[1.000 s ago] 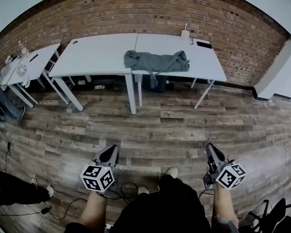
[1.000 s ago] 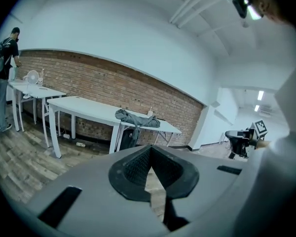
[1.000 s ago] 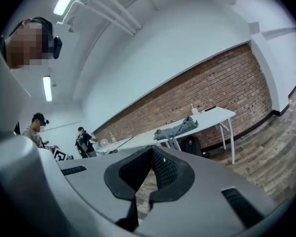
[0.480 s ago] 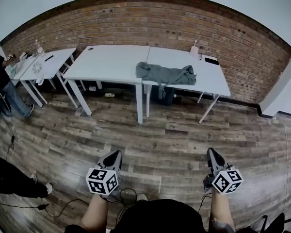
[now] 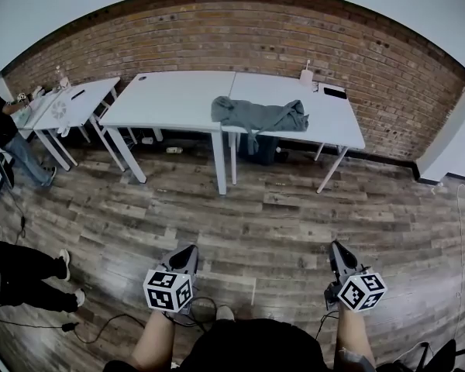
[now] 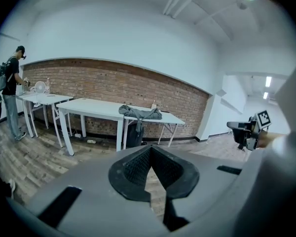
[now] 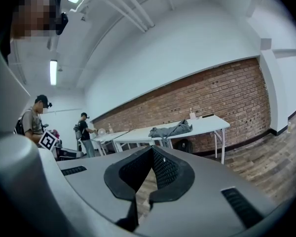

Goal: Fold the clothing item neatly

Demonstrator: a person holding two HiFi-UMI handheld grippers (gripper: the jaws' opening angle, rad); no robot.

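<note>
Garment (image 5: 260, 115): grey, crumpled on table (image 5: 335, 127), a strip hanging over the front edge | Handling: likely soft, light, limp, quick to bunch; best pinched at two corners or shoulder seams | Left gripper (image 5: 187, 251): jaws together, empty, well apart from garment | Right gripper (image 5: 335, 248): jaws together, empty, equally far off

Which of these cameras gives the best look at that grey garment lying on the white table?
The head view: it looks down on the grey garment, showing the whole crumpled heap on the white table, part hanging over the front edge. Both gripper views show the garment only side-on, small and distant.
</note>
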